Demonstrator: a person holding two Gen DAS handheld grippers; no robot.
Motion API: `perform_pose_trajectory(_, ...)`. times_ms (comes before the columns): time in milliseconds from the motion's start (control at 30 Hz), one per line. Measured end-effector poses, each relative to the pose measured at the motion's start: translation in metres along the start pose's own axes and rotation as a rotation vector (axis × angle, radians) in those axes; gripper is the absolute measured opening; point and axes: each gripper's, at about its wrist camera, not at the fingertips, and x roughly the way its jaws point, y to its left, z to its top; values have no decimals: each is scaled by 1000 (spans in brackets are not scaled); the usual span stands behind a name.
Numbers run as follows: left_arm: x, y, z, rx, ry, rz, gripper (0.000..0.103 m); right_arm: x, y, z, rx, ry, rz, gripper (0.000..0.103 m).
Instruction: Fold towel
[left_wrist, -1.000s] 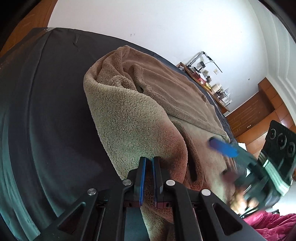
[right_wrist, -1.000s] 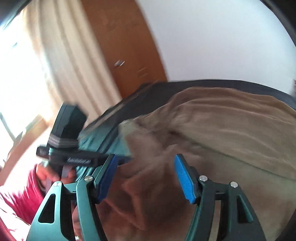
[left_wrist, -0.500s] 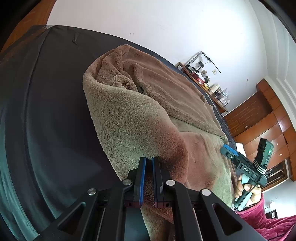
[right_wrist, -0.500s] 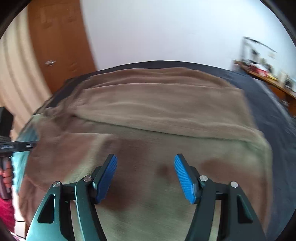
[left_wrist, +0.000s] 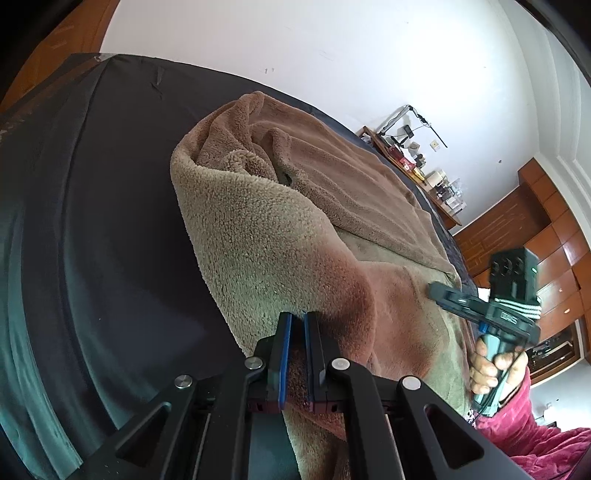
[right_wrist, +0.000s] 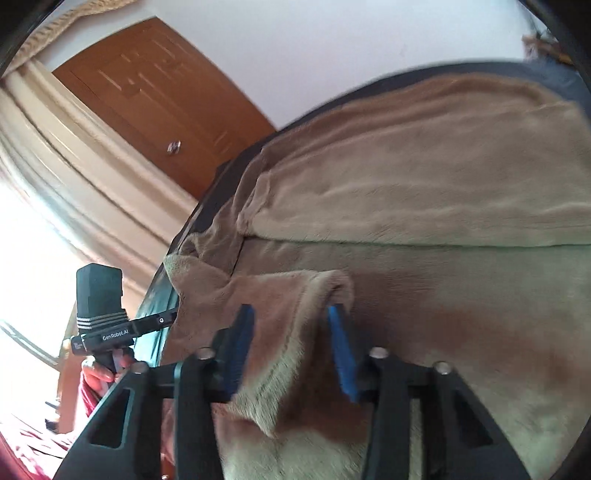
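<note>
A brown fleece towel (left_wrist: 277, 221) lies partly folded on a dark bed sheet (left_wrist: 92, 221). My left gripper (left_wrist: 297, 332) is shut on the towel's near edge, and the cloth rises from it in a rounded fold. In the right wrist view the towel (right_wrist: 406, 184) spreads out ahead, and a loose flap of it (right_wrist: 295, 295) sits between the blue pads (right_wrist: 242, 347) of my right gripper (right_wrist: 291, 347), which is open with narrowed jaws. The right gripper (left_wrist: 439, 293) also shows over the towel's right side, held by a hand (left_wrist: 487, 369). The left gripper (right_wrist: 173, 317) shows at the far left.
The dark sheet (right_wrist: 221, 177) ends just past the towel's left edge. A wooden door (right_wrist: 159, 92) and pale curtains (right_wrist: 74, 184) stand behind it. A cluttered side table (left_wrist: 413, 162) and wooden cabinets (left_wrist: 535, 229) sit beyond the bed. A red sleeve (left_wrist: 535, 435) is at the lower right.
The right gripper swung back left over the towel and came down around a flap, its jaws narrower than before. The left gripper stayed shut on the towel edge, barely moving.
</note>
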Motion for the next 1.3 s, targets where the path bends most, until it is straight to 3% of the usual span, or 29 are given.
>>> perform_pose_trajectory(133, 0, 3, -2, -12, -4, -14, 7, 29, -3, 5, 26, 57, 16, 27)
perform_pose_trajectory(300, 2, 5, -3, -17, -5, -24, 7, 43, 1, 7, -1, 73, -4, 23)
perform_pose_trajectory(367, 2, 6, -3, -19, -5, -28, 7, 51, 1, 8, -23, 83, -32, 10)
perform_pose_trajectory(467, 1, 7, -4, -21, -7, -26, 7, 48, 7, 9, -64, 65, -61, 7)
perform_pose_trajectory(767, -22, 0, -5, 7, -63, 11, 7, -23, 101, 48, -326, -215, -70, 6)
perform_pose_trajectory(967, -48, -20, -14, 81, -109, -21, 7, -67, 179, 84, -494, -390, -78, 6)
perform_pose_trajectory(1167, -41, -54, -14, 197, -84, -43, 7, -111, 257, 120, -663, -565, -87, 6)
perform_pose_trajectory(1300, -19, -60, 6, 224, -69, 20, 7, -117, 291, 133, -718, -621, -118, 6)
